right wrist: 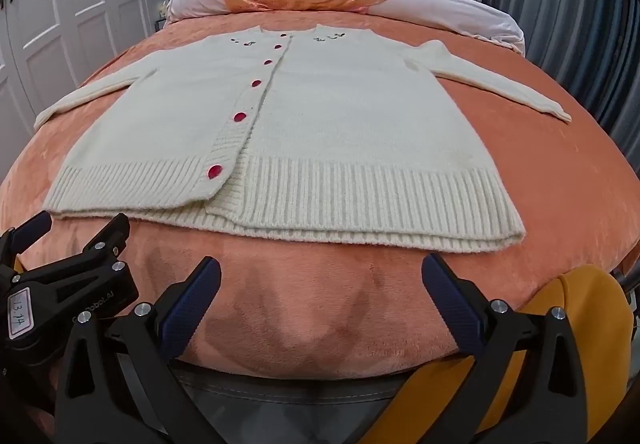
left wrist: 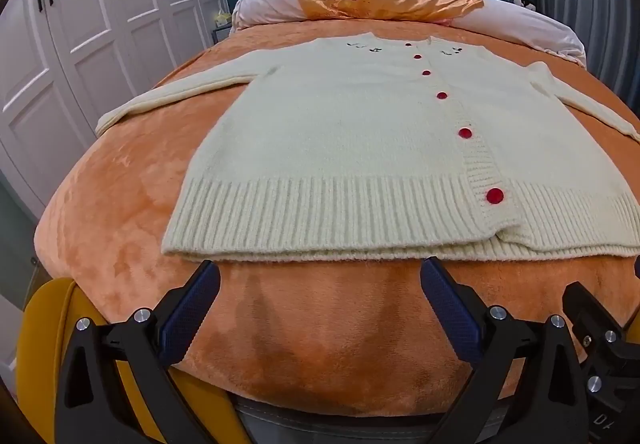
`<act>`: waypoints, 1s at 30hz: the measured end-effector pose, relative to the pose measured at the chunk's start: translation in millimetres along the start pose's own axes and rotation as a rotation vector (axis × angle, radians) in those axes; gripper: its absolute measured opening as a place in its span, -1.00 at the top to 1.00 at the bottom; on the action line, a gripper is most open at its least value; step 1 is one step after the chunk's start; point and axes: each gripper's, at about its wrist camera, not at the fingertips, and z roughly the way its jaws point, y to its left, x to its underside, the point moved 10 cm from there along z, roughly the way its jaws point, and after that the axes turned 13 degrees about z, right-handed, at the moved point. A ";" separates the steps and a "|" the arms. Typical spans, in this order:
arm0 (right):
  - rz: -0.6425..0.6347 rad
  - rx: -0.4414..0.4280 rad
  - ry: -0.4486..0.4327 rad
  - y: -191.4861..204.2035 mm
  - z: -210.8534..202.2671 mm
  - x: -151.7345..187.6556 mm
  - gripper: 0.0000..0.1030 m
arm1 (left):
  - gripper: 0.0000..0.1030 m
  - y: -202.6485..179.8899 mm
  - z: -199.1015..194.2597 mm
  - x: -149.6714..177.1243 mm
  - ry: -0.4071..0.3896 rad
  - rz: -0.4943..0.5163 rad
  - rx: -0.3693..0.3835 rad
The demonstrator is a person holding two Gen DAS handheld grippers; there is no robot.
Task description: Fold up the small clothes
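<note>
Both claws, left (left wrist: 320, 276) and right (right wrist: 321, 274), hang released just short of the cardigan (left wrist: 360, 148); I'd pinch this soft, floppy knit at its hem (right wrist: 360, 188).

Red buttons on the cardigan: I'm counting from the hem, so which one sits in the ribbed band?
The lowest button, largest in view and nearest the grippers; the others run up the smooth knit toward the collar.

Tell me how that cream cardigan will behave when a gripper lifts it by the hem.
The cream cardigan is soft knit lying limp on the orange blanket, so it will likely droop. Its sleeves are spread wide and would probably trail. The buttoned front should mostly stay closed, though the hem layers may part.
</note>
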 end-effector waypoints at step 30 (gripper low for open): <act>-0.002 -0.002 0.010 0.3 5.1 1.7 -0.91 | -0.90 -2.2 1.2 -5.1 0.007 0.020 0.004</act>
